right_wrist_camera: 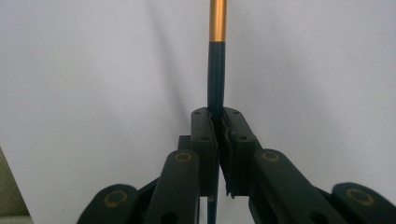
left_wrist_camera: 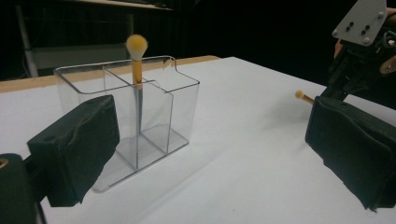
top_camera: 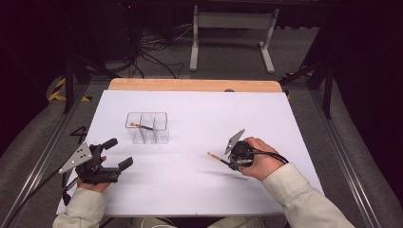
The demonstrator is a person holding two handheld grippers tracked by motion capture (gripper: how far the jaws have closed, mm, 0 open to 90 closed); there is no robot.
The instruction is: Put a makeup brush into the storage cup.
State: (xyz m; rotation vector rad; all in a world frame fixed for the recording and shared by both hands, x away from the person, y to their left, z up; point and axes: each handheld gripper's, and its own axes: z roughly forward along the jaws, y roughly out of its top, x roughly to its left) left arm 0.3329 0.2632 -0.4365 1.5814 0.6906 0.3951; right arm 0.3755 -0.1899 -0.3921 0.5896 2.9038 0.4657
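Note:
A clear divided organizer [top_camera: 161, 135] stands on the white table sheet [top_camera: 199, 190], with one orange-tipped brush [top_camera: 140, 126] leaning in its left compartment. In the left gripper view the organizer [left_wrist_camera: 182, 107] is just ahead, and the brush's fluffy head [left_wrist_camera: 137, 46] rises above the rim. My left gripper [top_camera: 119, 152] rests at the front left, open and empty, its pads [left_wrist_camera: 74, 149] wide apart. My right gripper [top_camera: 231, 164] is at the right of the sheet, shut on a second brush [top_camera: 216, 156] by its dark handle [right_wrist_camera: 217, 88]. That brush points left toward the organizer, just above the sheet.
A wooden table edge [top_camera: 195, 85] runs along the back of the sheet. Beyond it stand a grey frame [top_camera: 233, 33] and cables on the floor. Metal rails [top_camera: 342, 142] flank the table on both sides.

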